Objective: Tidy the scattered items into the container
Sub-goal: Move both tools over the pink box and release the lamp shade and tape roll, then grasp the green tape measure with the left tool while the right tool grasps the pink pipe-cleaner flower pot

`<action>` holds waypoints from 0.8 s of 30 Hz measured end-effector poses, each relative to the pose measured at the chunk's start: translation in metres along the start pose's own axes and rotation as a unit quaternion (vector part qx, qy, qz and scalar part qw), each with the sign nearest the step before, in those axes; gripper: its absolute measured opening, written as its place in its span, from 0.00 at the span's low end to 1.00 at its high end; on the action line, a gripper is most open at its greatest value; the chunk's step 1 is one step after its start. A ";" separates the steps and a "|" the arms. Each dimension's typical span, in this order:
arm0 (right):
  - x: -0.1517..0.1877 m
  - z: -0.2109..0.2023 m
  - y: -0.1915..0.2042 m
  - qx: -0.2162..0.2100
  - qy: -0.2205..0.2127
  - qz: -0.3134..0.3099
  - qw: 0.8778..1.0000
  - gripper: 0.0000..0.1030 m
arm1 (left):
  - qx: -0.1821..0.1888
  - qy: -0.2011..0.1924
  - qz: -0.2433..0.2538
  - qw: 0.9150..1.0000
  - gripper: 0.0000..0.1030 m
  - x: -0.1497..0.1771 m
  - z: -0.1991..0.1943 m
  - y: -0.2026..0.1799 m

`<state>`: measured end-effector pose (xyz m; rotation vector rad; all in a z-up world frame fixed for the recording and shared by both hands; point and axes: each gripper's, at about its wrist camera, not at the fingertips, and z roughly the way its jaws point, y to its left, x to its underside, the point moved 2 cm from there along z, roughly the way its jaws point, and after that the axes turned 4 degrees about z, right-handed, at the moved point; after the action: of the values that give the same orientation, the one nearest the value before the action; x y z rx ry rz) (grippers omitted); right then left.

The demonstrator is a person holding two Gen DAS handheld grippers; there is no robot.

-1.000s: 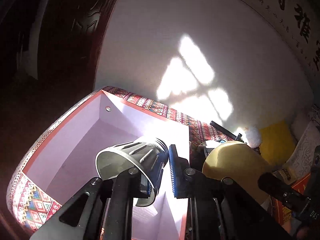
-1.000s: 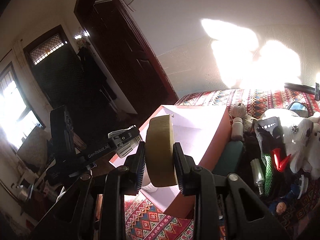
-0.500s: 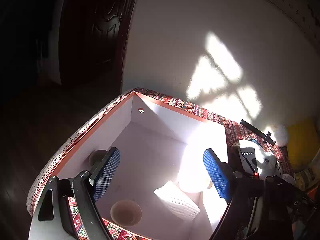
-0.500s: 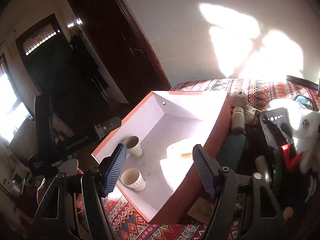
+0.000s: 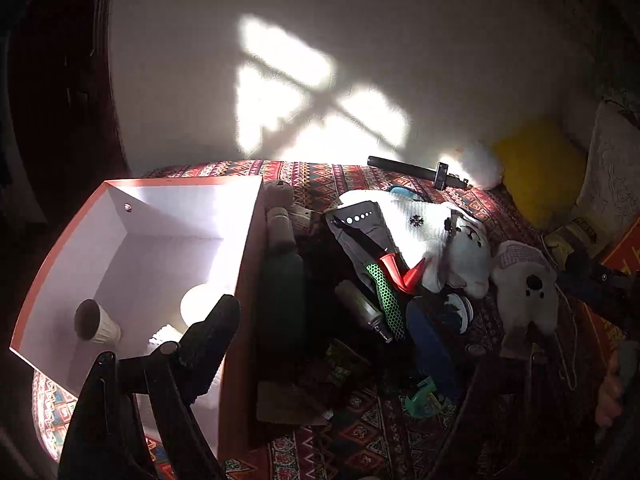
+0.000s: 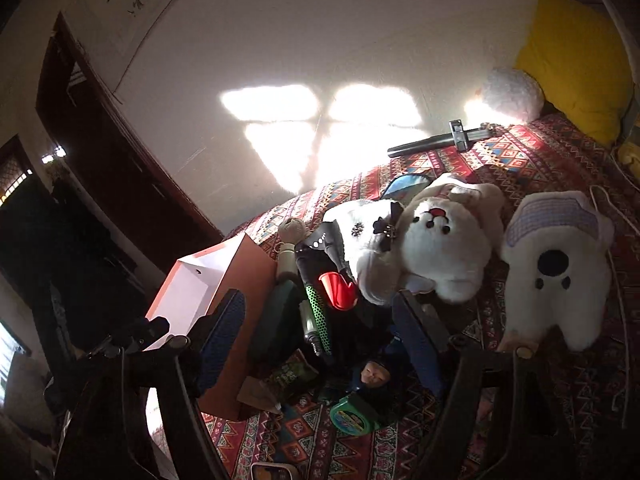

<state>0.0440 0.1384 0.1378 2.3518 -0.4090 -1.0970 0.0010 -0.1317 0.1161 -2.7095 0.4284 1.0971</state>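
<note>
With a ribbed white paper cup (image 5: 96, 326) already lying in the orange-rimmed white cardboard box (image 5: 248, 240) at the patterned red bedspread's (image 6: 500, 160) left edge, both the wide-spread, empty left gripper (image 5: 328, 320) and the emptily opening right gripper (image 6: 320, 324) are directed at the clutter beside it, where a fresh pick, perhaps the dim green-meshed black tube (image 6: 318, 316), is judged next.

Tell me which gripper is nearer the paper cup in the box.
Left. The left gripper straddles the box's wall near the paper cup; the right gripper, jaws opening on nothing, is outside the box over the clutter.
</note>
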 end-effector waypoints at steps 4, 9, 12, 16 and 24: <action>0.005 0.007 -0.040 0.020 0.043 0.033 0.998 0.74 | 0.061 0.088 0.049 0.993 0.83 0.033 0.049 -0.060; 0.015 0.006 -0.077 0.025 0.094 0.052 0.994 0.74 | 0.062 0.146 0.205 0.966 0.83 0.086 0.080 -0.122; 0.025 0.004 -0.091 0.055 0.114 0.033 0.991 0.74 | 0.056 0.153 0.244 0.956 0.83 0.100 0.088 -0.132; 0.039 0.003 -0.110 0.091 0.135 0.014 0.987 0.75 | 0.079 0.165 0.250 0.951 0.83 0.107 0.098 -0.139; 0.059 0.033 -0.132 0.103 0.182 0.018 0.978 0.80 | 0.071 0.178 0.278 0.941 0.82 0.115 0.117 -0.146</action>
<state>0.0626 0.2094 0.0093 2.6456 -0.4440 -0.6092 0.0527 0.0157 -0.0386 -2.7195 1.3378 0.6216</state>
